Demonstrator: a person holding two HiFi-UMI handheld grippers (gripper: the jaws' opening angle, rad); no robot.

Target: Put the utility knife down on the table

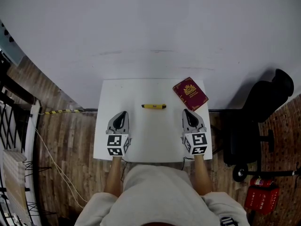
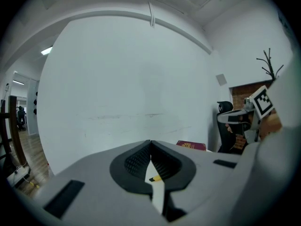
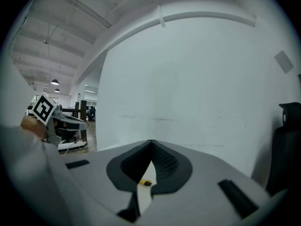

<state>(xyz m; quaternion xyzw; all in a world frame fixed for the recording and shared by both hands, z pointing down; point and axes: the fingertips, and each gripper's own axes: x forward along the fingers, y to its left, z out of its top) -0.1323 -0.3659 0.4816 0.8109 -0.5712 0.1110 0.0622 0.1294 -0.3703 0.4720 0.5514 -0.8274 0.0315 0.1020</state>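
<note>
A yellow utility knife (image 1: 154, 106) lies flat on the white table (image 1: 141, 91), midway between my two grippers and a little beyond them. My left gripper (image 1: 122, 113) rests near the table's left side, its jaws closed tip to tip with nothing in them. My right gripper (image 1: 186, 112) sits at the right side, also shut and empty. In the left gripper view a sliver of the knife (image 2: 155, 178) shows through the gap behind the closed tips (image 2: 150, 142). The right gripper view shows the knife's end (image 3: 146, 182) the same way below its tips (image 3: 151, 141).
A dark red book (image 1: 190, 93) with gold print lies at the table's far right corner, also seen in the left gripper view (image 2: 191, 146). A black office chair (image 1: 254, 121) stands right of the table and a white wall (image 1: 150, 32) runs behind it.
</note>
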